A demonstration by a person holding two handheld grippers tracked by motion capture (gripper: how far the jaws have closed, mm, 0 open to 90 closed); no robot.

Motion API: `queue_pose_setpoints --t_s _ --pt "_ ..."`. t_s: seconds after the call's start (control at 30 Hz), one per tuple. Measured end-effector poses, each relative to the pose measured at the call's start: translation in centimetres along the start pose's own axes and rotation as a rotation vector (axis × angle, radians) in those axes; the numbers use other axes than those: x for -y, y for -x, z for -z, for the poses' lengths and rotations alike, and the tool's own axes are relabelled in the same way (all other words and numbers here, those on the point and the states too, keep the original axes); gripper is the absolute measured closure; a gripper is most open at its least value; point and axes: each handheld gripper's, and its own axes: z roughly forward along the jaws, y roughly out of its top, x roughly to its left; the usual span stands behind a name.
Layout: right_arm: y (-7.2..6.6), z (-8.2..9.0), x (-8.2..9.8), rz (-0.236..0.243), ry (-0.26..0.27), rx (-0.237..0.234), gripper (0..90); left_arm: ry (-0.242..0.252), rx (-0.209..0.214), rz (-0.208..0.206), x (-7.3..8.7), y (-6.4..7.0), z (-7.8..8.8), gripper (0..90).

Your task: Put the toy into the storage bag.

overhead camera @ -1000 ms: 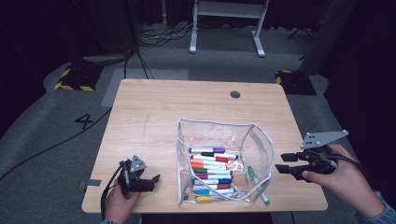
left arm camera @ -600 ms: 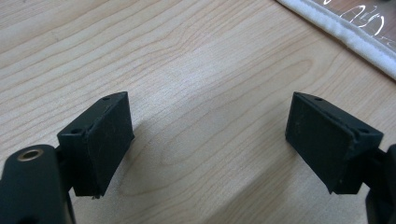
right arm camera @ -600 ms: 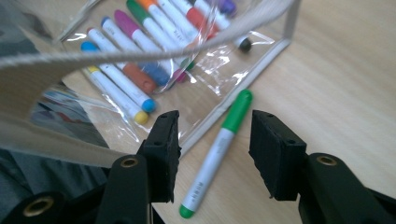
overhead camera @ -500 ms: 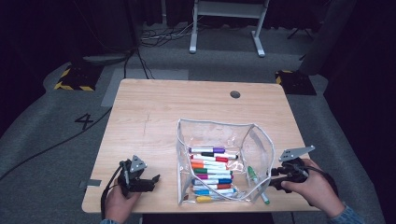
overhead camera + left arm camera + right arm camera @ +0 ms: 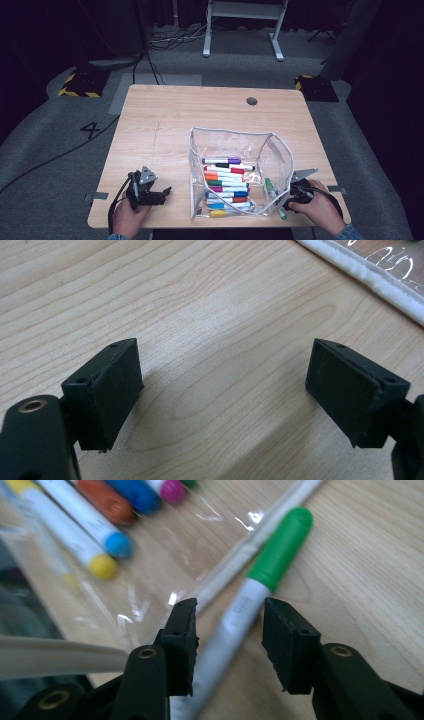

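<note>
A green-capped marker [image 5: 271, 190] [image 5: 280, 545] lies on the wooden table [image 5: 165, 125], just outside the right wall of a clear zip pouch [image 5: 281, 150]. My right gripper [image 5: 285, 206] [image 5: 230, 630] is down at the table with the marker's white barrel between its jaws. Those jaws have just been closing, but a gap still shows beside the barrel, so the gripper is open. Several coloured markers [image 5: 227, 182] lie inside the pouch. My left gripper [image 5: 166, 195] [image 5: 225, 385] rests open over bare wood at the front left, holding nothing.
The pouch's white zipper edge [image 5: 370, 275] lies just beyond my left gripper. A round cable hole [image 5: 252, 101] sits in the far part of the table. The front edge runs close under both hands. Dark floor with cables surrounds the table.
My right hand has dropped from above the table's right edge to the green marker beside the pouch, and its jaws have narrowed around the barrel. The left gripper has stayed put.
</note>
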Motion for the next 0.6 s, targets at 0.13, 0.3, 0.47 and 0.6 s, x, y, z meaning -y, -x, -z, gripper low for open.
queue_pose_setpoints --t_s 0.13,0.3,0.47,0.6 --pt "0.4 0.1 -0.1 -0.019 -0.002 0.058 67.7 0.0 0.0 0.0 0.0 0.0 0.0 15.1" --pt "1.0 0.4 -0.2 -0.04 -0.021 0.131 76.9 0.0 0.0 0.0 0.0 0.0 0.0 15.1" --pt "1.3 0.7 -0.2 -0.092 -0.027 0.104 76.9 0.0 0.0 0.0 0.0 0.0 0.0 15.1" --pt "1.5 2.3 -0.6 -0.101 -0.001 0.095 76.9 0.0 0.0 0.0 0.0 0.0 0.0 15.1"
